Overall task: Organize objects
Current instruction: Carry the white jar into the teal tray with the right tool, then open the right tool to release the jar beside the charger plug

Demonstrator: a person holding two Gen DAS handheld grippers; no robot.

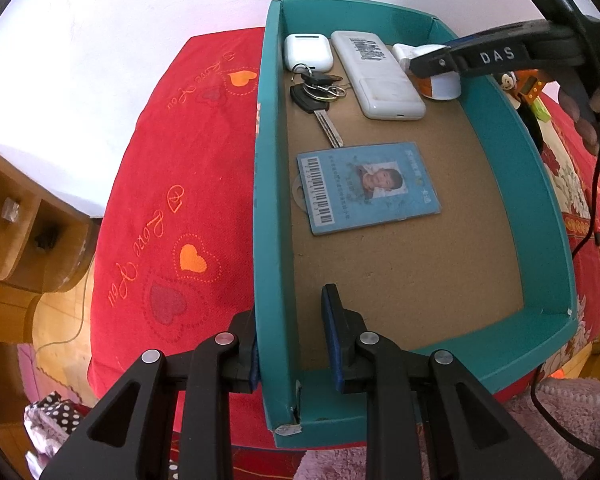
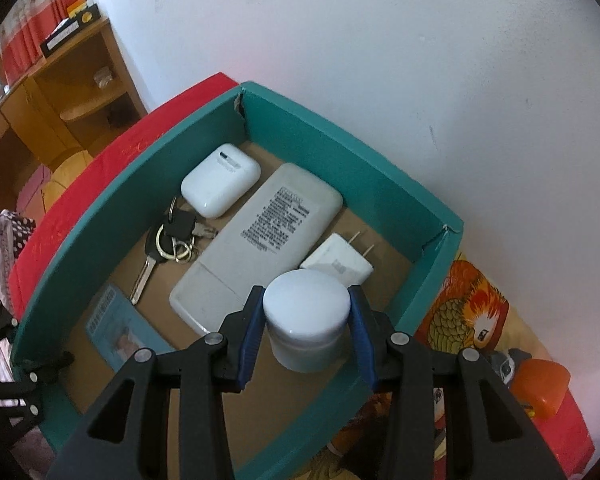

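Right now right gripper clamps the white jar, lower centre of frame, over the teal box. Set it on bare floor beside the charger; left gripper pinches the box wall.

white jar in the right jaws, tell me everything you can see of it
The white jar is a small round tub with a smooth, glossy lid, plastic by the look of it, slightly wider than its paler body. In the left wrist view an orange band shows on its side. It stands upright inside the teal box, beside the white charger, and the right gripper clamps it with a blue pad on either side.
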